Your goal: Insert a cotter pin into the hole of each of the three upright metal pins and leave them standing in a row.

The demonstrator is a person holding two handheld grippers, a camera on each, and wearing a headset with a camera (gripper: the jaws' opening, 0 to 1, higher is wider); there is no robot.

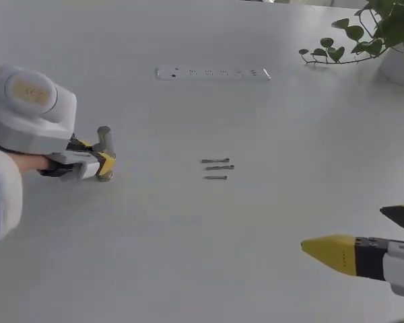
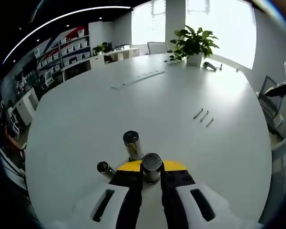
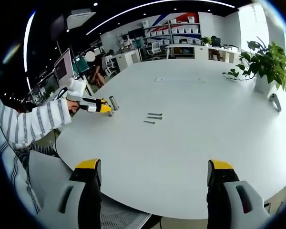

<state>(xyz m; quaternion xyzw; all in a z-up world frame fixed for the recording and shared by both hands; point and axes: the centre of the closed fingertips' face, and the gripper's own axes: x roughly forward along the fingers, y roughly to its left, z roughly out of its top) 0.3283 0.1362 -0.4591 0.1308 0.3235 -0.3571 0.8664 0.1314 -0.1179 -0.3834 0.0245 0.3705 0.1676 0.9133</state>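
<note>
Left tool (image 2: 151,172) pinching a metal pin (image 2: 151,162), right tool (image 3: 152,171) spread wide, cotter pins (image 1: 217,168) lying between them

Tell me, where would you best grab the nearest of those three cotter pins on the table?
Probably across its thin shank, mid-length, coming straight down with the open right gripper. The nearest cotter pin lies flat on the table, its near side free, the other cotter pins close behind.

Upright pins (image 2: 132,142) are polished shiny metal; cotter pins (image 1: 217,168) duller metal; bench (image 1: 188,262) is smooth, matt; far power strip (image 1: 213,73) plastic.
</note>
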